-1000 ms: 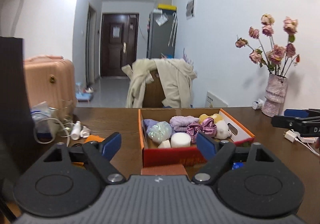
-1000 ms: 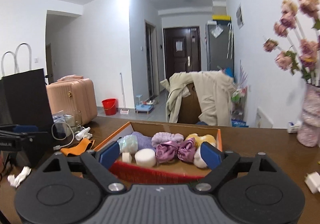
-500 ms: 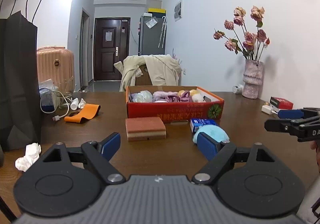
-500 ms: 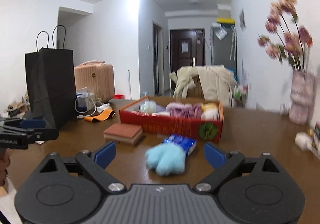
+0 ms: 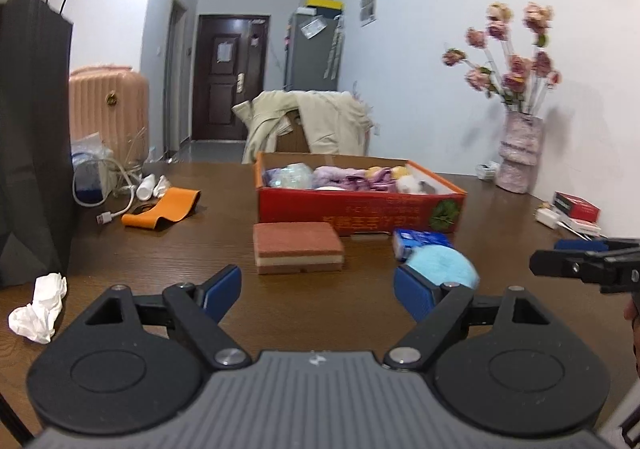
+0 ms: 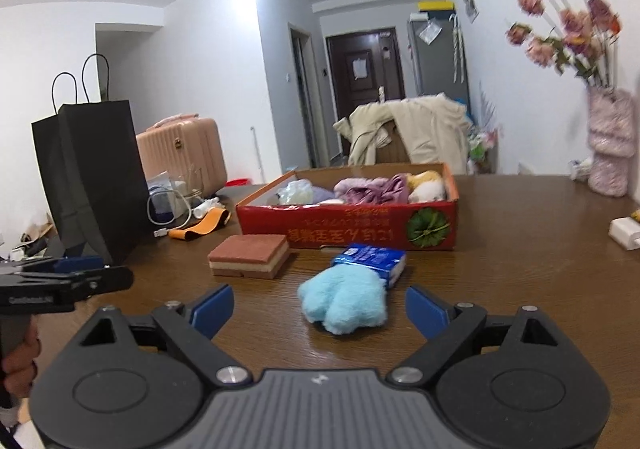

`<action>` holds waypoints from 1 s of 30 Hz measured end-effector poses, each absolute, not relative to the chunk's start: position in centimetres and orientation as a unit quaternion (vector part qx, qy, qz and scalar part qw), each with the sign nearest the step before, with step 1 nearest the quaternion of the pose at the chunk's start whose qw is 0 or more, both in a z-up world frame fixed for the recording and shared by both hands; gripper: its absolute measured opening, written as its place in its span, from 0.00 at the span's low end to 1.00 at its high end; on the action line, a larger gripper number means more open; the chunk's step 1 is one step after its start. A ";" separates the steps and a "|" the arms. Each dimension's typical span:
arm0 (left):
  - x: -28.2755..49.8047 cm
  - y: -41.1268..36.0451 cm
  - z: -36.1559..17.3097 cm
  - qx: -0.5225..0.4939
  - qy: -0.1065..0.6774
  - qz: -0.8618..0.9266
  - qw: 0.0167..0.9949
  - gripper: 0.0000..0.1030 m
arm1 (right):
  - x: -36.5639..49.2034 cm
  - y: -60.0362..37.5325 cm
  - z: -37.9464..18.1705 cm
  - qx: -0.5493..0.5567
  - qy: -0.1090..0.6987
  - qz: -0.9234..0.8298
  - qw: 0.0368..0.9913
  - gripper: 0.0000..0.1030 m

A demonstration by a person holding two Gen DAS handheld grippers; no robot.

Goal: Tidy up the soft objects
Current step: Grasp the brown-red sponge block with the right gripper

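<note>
Dark wooden bench (image 6: 520, 269) carries a red box (image 6: 360, 231) of soft things. Both my tools, left tool (image 5: 318, 289) and right tool (image 6: 319, 307), are released, the right one just narrowing slightly around nothing, facing the blue plush paw (image 6: 344, 301).

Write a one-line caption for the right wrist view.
Open right gripper faces a blue plush toy lying before the red box of soft things.

A: The tabletop (image 6: 520, 289) looks like dark wood, grained, with a soft sheen. The blue plush mitt (image 6: 346, 303) just in front of the red cardboard box (image 6: 348, 233) is fluffy and matt.

B: Left of the box, the sponge block (image 6: 250, 255) looks rough and porous; the black paper bag (image 6: 92, 177) beyond it is matt.
</note>
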State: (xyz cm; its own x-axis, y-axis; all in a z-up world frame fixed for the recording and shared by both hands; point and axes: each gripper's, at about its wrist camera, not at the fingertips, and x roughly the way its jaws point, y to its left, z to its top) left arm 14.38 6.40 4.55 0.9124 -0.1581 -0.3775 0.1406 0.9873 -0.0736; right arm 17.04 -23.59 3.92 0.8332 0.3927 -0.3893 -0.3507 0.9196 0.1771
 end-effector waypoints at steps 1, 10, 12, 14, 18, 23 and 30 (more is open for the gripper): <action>15.6 6.8 4.5 -0.027 0.200 -0.069 0.977 0.82 | 17.8 -23.1 3.9 0.049 0.218 0.199 0.954 0.87; 28.6 10.3 4.0 -0.057 0.258 -0.082 0.961 0.58 | 29.3 -15.8 3.1 0.076 0.269 0.244 0.929 0.67; 31.1 10.6 3.2 -0.065 0.278 -0.086 0.954 0.51 | 32.3 -14.1 2.5 0.084 0.279 0.247 0.924 0.62; 33.4 11.0 1.9 -0.081 0.304 -0.094 0.944 0.47 | 34.8 -12.9 1.7 0.094 0.291 0.247 0.919 0.59; 35.1 11.7 -0.1 -0.116 0.322 -0.111 0.933 0.39 | 38.7 -11.2 -0.5 0.109 0.328 0.223 0.911 0.43; 35.1 11.9 -0.4 -0.123 0.327 -0.116 0.930 0.39 | 39.5 -11.1 -1.9 0.121 0.339 0.252 0.898 0.31; 35.0 11.5 -0.5 -0.123 0.320 -0.123 0.931 0.34 | 39.5 -10.8 -1.8 0.108 0.339 0.257 0.899 0.29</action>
